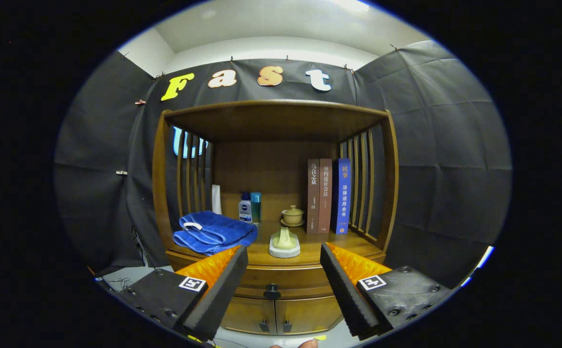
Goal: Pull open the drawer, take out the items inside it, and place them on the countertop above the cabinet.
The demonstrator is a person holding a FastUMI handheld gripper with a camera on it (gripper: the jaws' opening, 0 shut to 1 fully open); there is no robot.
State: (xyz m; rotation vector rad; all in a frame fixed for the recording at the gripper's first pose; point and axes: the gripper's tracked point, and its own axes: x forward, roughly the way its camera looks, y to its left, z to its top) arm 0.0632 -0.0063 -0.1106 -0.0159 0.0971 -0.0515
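Cabinet [273, 121]: glossy varnished wood; drawer [281, 280] same wood w/ dark matt knob [272, 291]. Towel [213, 232]: soft fuzzy cloth. Bottles [250, 208]: smooth plastic. Lidded cup [292, 215]: glazed ceramic. Books [328, 195]: matt paper covers. Gripper [283, 282] open; fingers [220, 290] ribbed, matt.

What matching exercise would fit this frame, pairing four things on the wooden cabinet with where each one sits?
The gripper is open, its fingers spread either side of the closed drawer's knob.

Things:
1. folded blue towel
2. three upright books
3. dark drawer knob
4. lidded tea cup

Places:
A. below the countertop edge, between the fingers
B. against the right slatted side, at the back
C. on the countertop's left side, beyond the left finger
D. mid-countertop, just left of the books

Pairs: 1-C, 2-B, 3-A, 4-D
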